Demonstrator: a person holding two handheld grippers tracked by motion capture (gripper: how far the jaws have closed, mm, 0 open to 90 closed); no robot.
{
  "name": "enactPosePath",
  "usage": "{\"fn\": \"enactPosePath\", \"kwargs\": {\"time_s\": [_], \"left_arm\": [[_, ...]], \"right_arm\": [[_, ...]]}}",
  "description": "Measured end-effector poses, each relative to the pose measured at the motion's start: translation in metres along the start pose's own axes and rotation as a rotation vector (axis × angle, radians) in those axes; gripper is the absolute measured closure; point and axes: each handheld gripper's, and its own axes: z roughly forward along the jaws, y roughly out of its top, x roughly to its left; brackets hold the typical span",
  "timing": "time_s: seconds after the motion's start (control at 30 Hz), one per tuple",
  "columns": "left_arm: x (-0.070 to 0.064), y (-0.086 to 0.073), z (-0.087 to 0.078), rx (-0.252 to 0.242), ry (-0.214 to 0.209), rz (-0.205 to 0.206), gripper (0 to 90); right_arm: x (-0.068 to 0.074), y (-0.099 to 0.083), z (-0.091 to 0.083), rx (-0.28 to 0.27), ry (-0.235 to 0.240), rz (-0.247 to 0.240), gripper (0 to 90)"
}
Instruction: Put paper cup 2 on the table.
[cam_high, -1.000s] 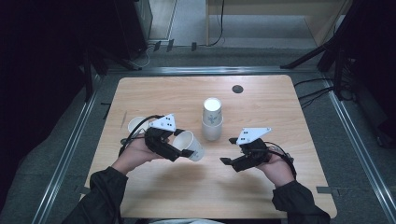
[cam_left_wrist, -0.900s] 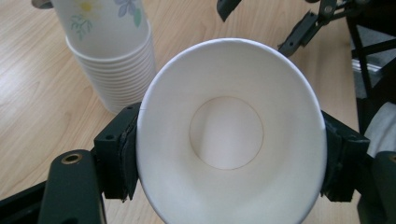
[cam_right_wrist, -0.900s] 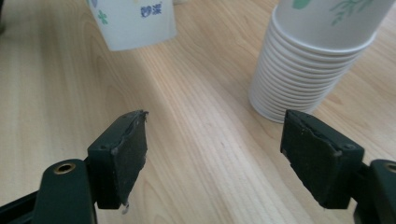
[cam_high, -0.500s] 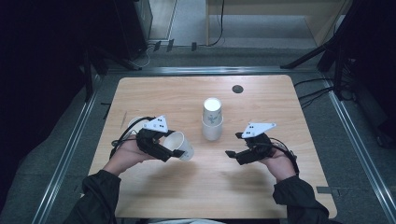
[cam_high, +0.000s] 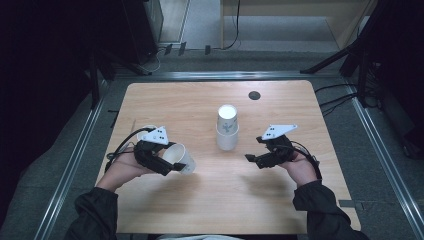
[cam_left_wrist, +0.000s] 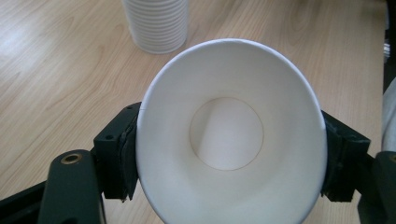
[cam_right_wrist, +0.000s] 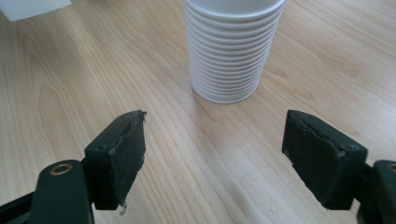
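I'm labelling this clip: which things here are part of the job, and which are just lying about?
In use: paper cup clamped in the left gripper; stack of cups; open right gripper.
Lying about: second cup behind the left gripper; dark round disc in the table.

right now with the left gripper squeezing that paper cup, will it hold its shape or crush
The paper cup probably gives easily: its rim already looks oval between the left gripper jaws. It seems thin and light, so a harder squeeze would likely crease it. Lying sideways, it might roll if released.
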Motion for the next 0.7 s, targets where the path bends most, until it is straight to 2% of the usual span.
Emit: {"fn": "enactPosePath", "kwargs": {"time_s": [0.07, 0.23, 0.37, 0.5, 0.7], "left_arm": [[0.001, -0.004, -0.003, 0.000, 0.011, -0.003, 23.5], [0.003, -0.011, -0.011, 0.002, 0.024, -0.036, 23.5], [0.005, -0.019, -0.018, 0.017, 0.054, -0.050, 23.4], [0.008, -0.027, -0.023, 0.039, 0.087, -0.064, 23.2], [0.012, -0.041, -0.024, 0.097, 0.128, -0.080, 22.3]], "right_arm": [[-0.001, 0.001, 0.002, 0.007, -0.011, -0.010, 21.9], [-0.004, 0.004, 0.006, 0.010, -0.004, -0.004, 22.0], [-0.006, 0.007, 0.009, 0.006, -0.001, -0.012, 22.0], [-0.005, 0.010, 0.011, -0.004, 0.008, -0.020, 22.0], [-0.006, 0.013, 0.015, -0.007, 0.017, -0.015, 22.0]]}}
